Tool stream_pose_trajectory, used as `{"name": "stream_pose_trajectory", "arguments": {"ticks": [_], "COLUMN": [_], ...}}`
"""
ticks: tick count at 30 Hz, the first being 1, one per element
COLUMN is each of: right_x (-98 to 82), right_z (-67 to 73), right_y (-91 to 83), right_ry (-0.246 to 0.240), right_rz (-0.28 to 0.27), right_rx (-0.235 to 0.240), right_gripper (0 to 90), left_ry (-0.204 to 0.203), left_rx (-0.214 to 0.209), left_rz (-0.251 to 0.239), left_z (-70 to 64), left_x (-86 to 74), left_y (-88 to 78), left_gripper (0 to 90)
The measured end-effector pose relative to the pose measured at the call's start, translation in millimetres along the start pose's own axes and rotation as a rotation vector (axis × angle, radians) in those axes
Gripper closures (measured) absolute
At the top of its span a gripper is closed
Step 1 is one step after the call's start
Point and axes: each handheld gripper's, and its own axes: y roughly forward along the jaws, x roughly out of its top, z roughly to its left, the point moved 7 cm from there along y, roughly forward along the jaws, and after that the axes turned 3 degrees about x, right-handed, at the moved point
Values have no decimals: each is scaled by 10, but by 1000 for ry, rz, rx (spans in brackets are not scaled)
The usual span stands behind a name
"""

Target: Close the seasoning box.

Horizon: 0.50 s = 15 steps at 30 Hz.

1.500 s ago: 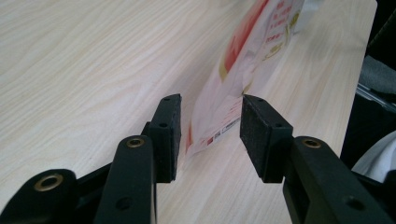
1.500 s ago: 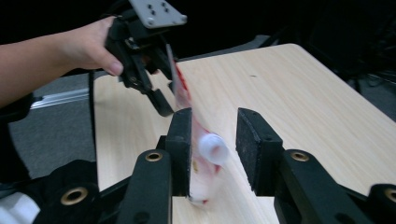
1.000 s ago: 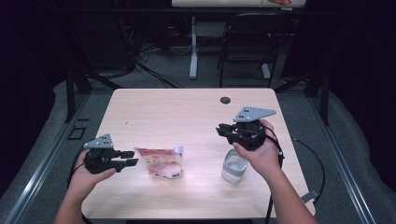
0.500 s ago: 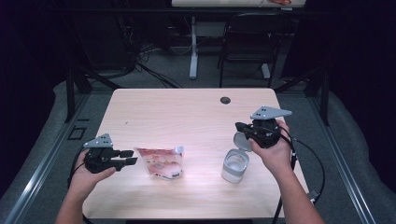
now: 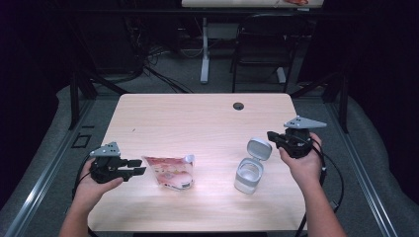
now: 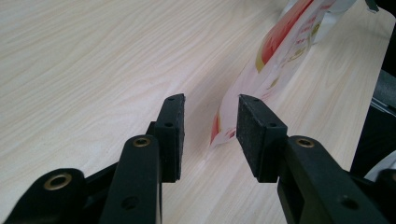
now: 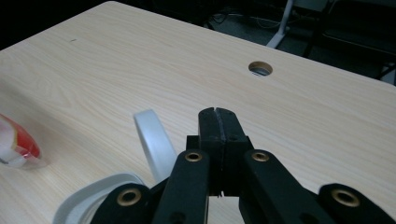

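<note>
A red and white pouch lies flat on the table's near left. My left gripper rests just left of it, open. In the left gripper view the pouch's corner reaches between the spread pads of the left gripper without being pressed. A small white container stands to the right with its flip lid tipped up and open. My right gripper hovers just right of the lid, shut with nothing in it. In the right gripper view the right gripper points past the lid.
The light wood table has a round cable hole near its far edge. A chair and a table leg stand on the dark floor behind. The pouch's end shows at the far left of the right gripper view.
The right gripper has moved right and slightly down, away from above the container, and the container's lid now stands flipped open. The left gripper and the pouch have stayed put.
</note>
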Motion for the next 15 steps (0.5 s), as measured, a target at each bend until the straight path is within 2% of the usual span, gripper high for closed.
{"name": "stream_pose_trajectory", "arguments": {"ticks": [3, 7, 15], "right_x": [-67, -163, -306], "right_z": [-65, -88, 49], "right_y": [8, 49, 57], "right_ry": [19, 41, 50], "right_rz": [6, 22, 18], "right_rx": [-10, 5, 59], "right_gripper": [900, 900, 900], "left_ry": [2, 1, -4], "left_rx": [-1, -1, 1], "left_rz": [5, 5, 4], "left_z": [2, 4, 16], "left_x": [-4, -5, -14], "left_y": [1, 1, -8], "left_gripper": [623, 623, 623]}}
